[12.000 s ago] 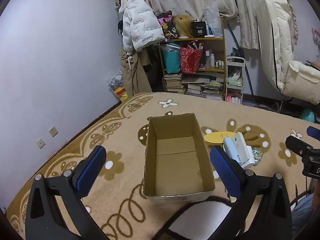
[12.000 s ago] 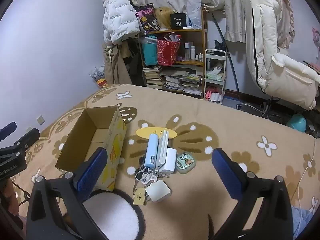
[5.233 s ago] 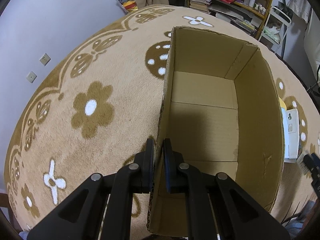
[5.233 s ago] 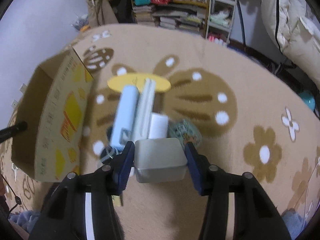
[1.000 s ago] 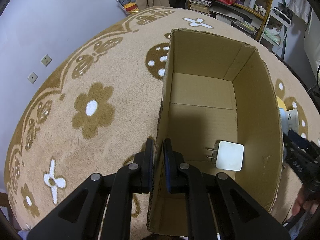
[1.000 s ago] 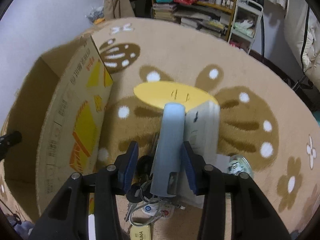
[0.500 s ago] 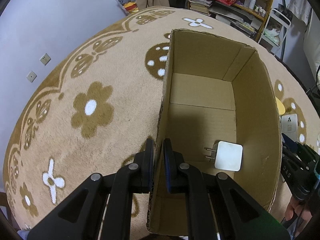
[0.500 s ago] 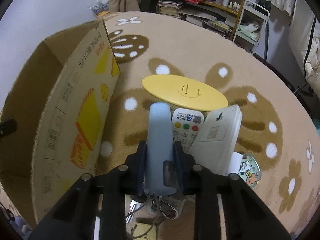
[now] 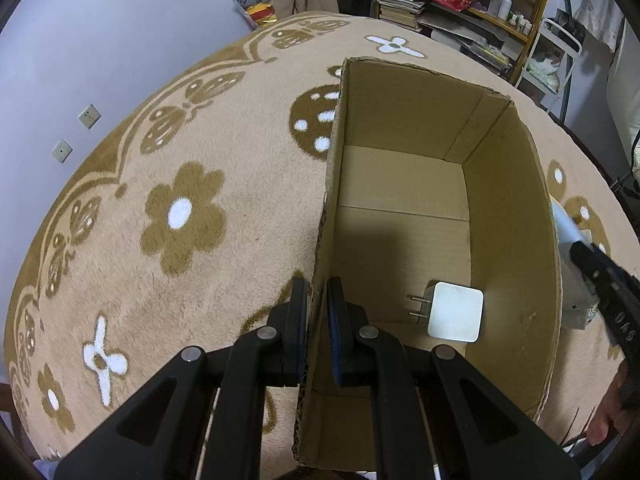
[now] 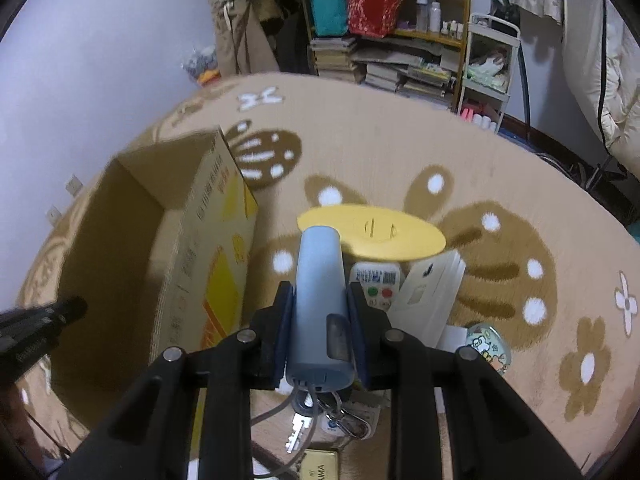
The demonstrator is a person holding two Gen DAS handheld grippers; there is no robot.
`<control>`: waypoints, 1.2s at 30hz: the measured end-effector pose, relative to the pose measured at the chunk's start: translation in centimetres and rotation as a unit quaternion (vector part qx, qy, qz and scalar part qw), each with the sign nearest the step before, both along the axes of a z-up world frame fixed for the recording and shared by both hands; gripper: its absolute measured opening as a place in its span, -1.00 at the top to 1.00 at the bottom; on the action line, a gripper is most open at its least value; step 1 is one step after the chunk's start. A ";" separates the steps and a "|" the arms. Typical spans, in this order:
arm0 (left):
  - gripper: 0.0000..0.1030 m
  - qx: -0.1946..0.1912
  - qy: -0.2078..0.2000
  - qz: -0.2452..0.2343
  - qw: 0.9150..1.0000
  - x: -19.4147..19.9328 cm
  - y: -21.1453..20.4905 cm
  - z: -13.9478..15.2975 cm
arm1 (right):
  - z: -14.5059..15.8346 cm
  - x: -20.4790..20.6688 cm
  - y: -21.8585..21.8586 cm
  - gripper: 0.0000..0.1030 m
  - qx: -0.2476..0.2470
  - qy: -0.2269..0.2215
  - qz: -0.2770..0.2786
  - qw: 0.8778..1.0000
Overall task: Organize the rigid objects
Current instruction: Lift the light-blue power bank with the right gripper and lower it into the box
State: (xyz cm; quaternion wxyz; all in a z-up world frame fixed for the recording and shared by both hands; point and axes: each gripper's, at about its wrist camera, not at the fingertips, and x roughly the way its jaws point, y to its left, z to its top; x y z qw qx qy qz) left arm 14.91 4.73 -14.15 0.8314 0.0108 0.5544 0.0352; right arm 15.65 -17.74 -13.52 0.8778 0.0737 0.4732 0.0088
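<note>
An open cardboard box [image 9: 516, 216] stands on the patterned carpet; it also shows at the left of the right wrist view [image 10: 188, 264]. A white plug charger [image 9: 454, 311] lies on the box floor. My left gripper [image 9: 317, 312] is shut on the box's left wall. My right gripper [image 10: 319, 320] is shut on a light blue cylindrical device [image 10: 320, 280] and holds it lifted above the pile. Under it lie a yellow oval lid [image 10: 376, 234], a white remote [image 10: 374, 278] and a white flat case [image 10: 430, 296].
Keys [image 10: 304, 424], a gold tag [image 10: 318, 466] and a round cartoon tin [image 10: 490, 350] lie by the pile. A bookshelf [image 10: 400, 40] with bags and books stands at the back. A white chair [image 10: 600, 60] is at the back right.
My right gripper has closed on the blue cylinder and lifted it off the pile, toward the box. The remote beneath it now shows. My left gripper has kept its hold on the box wall.
</note>
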 end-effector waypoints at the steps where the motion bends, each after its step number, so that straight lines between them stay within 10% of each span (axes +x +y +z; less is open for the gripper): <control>1: 0.82 0.000 0.000 0.000 1.000 0.0 0.0 0.0 | 0.6 -0.1 0.0 0.44 0.007 -0.008 0.000 1.000; 18: 0.83 0.002 0.001 -0.003 1.000 -0.2 -0.2 0.0 | 5.6 -1.1 4.2 0.44 0.043 -0.083 0.054 0.994; 36: 0.83 0.020 0.000 -0.012 1.000 -0.1 -0.5 -0.1 | 1.7 -1.1 8.5 0.44 0.035 -0.045 0.129 0.990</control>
